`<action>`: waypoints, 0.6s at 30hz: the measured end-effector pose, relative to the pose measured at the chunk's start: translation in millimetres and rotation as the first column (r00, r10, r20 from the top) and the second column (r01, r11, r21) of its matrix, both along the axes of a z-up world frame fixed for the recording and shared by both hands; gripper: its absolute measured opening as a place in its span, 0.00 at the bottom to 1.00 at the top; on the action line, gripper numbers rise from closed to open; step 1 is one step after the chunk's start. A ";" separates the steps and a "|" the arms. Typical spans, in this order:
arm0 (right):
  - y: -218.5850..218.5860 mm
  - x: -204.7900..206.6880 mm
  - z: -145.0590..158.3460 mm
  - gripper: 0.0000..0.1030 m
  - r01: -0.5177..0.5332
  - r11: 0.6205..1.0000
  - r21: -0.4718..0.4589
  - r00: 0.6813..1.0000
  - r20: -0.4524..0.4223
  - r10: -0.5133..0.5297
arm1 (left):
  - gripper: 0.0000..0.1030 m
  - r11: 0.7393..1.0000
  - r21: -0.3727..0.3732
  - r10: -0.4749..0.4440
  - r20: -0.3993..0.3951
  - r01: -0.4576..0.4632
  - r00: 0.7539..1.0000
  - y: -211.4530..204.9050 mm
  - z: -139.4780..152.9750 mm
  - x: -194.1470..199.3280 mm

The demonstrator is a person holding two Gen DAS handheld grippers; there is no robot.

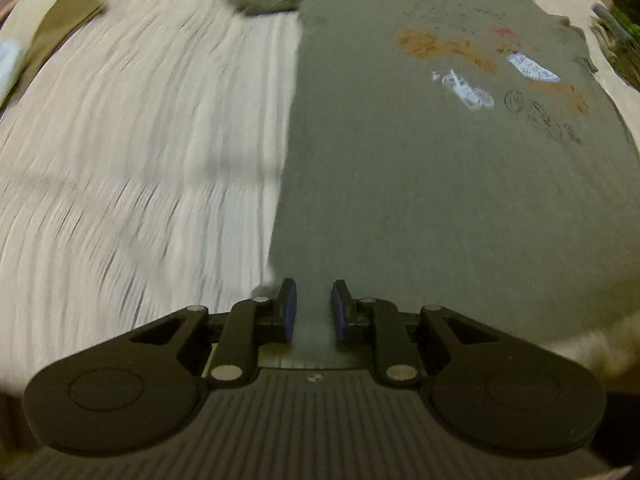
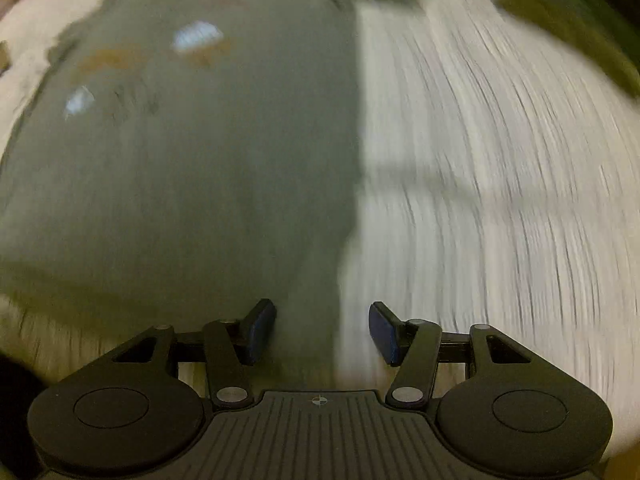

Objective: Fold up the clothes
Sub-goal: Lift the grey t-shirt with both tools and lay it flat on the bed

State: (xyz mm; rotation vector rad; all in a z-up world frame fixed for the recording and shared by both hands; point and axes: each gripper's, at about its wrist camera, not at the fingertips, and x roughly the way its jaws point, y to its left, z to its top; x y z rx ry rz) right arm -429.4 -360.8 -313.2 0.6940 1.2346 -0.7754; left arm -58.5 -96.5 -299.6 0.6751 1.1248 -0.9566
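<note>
Olive T-shirt [image 1: 400, 168] print smeared by blur, left hand-held gripper [image 1: 314, 312] and right hand-held gripper [image 2: 322, 332] spread

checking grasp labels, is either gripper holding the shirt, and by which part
Nothing is held: left gripper and right gripper are both open at the green t-shirt's bottom hem.

White striped sheet [image 1: 140, 160] underneath (blurred); dark green clutter [image 1: 622, 36] at far right edge.
</note>
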 end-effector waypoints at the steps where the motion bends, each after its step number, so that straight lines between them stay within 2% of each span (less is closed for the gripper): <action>1: 4.5 -5.6 2.7 0.54 0.021 0.999 0.034 1.000 -0.020 -0.020 | 0.16 1.000 0.005 0.030 -0.016 -0.030 0.999 5.0 9.8 -0.5; 4: 12.3 -11.4 22.0 0.54 0.074 0.995 0.062 0.996 -0.052 -0.071 | 0.17 0.994 0.011 0.106 -0.050 -0.105 0.993 8.0 40.9 2.9; 6: 10.1 -9.9 42.8 0.54 0.108 0.993 0.045 0.994 -0.005 -0.107 | 0.19 0.992 -0.010 0.124 -0.046 -0.124 0.991 2.5 66.1 2.1; 10: 8.3 7.2 96.5 0.54 0.126 0.991 -0.055 0.988 0.099 -0.120 | 0.30 0.987 -0.056 0.149 -0.028 -0.150 0.989 -9.9 117.6 0.0; 11: 8.0 11.9 111.0 0.59 0.133 0.988 -0.073 0.984 0.128 -0.123 | 0.30 0.988 -0.070 0.139 -0.015 -0.139 0.990 -15.7 129.6 -1.1; 12: 7.5 13.1 124.2 0.69 0.155 0.985 -0.080 0.977 0.163 -0.140 | 0.30 0.988 -0.082 0.127 -0.003 -0.127 0.992 -19.4 140.0 -2.7; 13: 7.3 11.0 135.3 0.91 0.186 0.979 -0.080 0.965 0.199 -0.168 | 0.30 0.989 -0.093 0.120 0.007 -0.119 0.993 -22.3 150.4 -3.6; 15: 9.7 10.1 162.5 0.94 0.248 0.965 -0.085 0.934 0.285 -0.215 | 0.32 0.988 -0.113 0.107 0.028 -0.104 0.994 -28.5 171.5 -4.3; 18: 14.0 17.9 193.5 0.94 0.292 0.954 -0.072 0.905 0.342 -0.252 | 0.37 0.987 -0.136 0.092 0.042 -0.085 0.995 -31.3 197.3 -4.7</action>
